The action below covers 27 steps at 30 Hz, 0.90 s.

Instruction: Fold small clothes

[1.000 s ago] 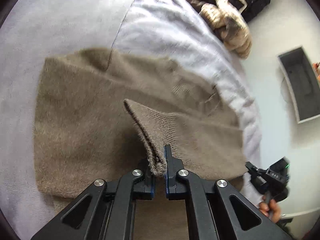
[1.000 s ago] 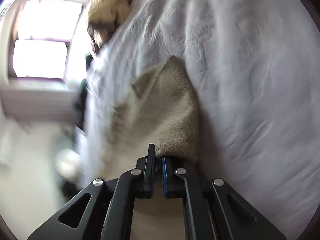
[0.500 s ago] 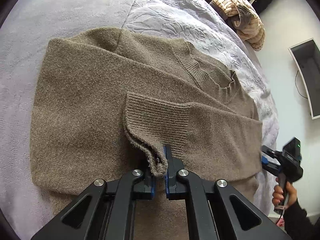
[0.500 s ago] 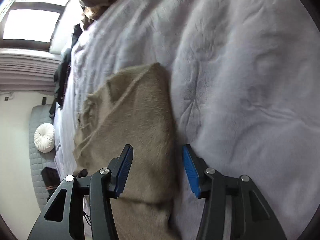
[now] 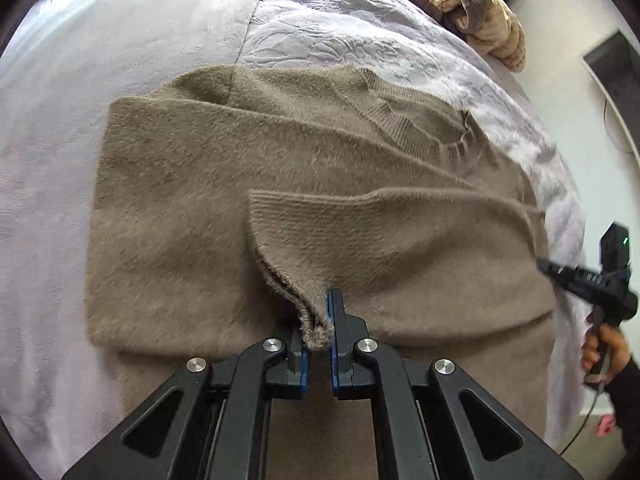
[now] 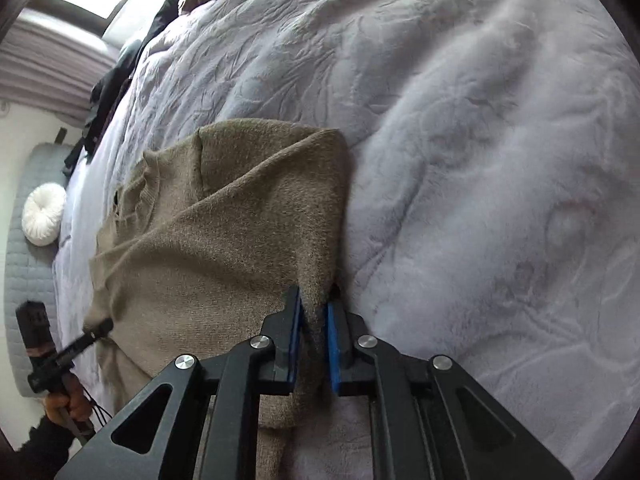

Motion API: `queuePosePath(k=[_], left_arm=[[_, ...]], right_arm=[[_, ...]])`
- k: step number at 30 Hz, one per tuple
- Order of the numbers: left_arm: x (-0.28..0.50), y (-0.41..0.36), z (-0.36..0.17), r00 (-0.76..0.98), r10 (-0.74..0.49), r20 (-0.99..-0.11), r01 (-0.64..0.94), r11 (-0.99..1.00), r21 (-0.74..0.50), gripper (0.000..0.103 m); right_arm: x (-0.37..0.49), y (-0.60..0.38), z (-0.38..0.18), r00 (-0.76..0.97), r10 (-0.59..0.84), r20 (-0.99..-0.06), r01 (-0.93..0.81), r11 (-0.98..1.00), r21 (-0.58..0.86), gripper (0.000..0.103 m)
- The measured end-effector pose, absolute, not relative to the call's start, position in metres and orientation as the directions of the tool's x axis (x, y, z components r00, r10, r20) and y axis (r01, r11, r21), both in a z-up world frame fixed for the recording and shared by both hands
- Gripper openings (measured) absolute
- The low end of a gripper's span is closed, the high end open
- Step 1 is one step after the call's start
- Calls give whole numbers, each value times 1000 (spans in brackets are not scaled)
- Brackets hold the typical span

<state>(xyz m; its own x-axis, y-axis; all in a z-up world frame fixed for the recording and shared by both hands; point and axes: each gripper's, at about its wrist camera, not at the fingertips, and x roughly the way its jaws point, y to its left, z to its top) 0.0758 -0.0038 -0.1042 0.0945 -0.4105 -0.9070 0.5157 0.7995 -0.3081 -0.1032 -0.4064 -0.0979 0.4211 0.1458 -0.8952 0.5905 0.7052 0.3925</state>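
Just one brown sweater (image 5: 192, 216) lies flat on the lavender bedspread (image 6: 500, 160); two grippers work it. Left gripper (image 5: 318, 330) pinches one sleeve cuff (image 5: 308, 320); right gripper (image 6: 314, 320), jaws just closing, clamps the sweater's folded edge. One clothes heap (image 5: 476, 12) sits beyond
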Motion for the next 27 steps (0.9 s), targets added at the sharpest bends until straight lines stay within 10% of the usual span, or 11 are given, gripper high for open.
queuePosePath(k=[13,27], left_arm=[[79,20,-58,183,-374,-909,524,820,-232,8],[78,8,-86,134,-295,-946,526,830,-184,8]], right_arm=[[-144,-386,-50,432,76,-898,619,699,357,21],[-161,-357,-107,500,329,-801,712,371,597,34]])
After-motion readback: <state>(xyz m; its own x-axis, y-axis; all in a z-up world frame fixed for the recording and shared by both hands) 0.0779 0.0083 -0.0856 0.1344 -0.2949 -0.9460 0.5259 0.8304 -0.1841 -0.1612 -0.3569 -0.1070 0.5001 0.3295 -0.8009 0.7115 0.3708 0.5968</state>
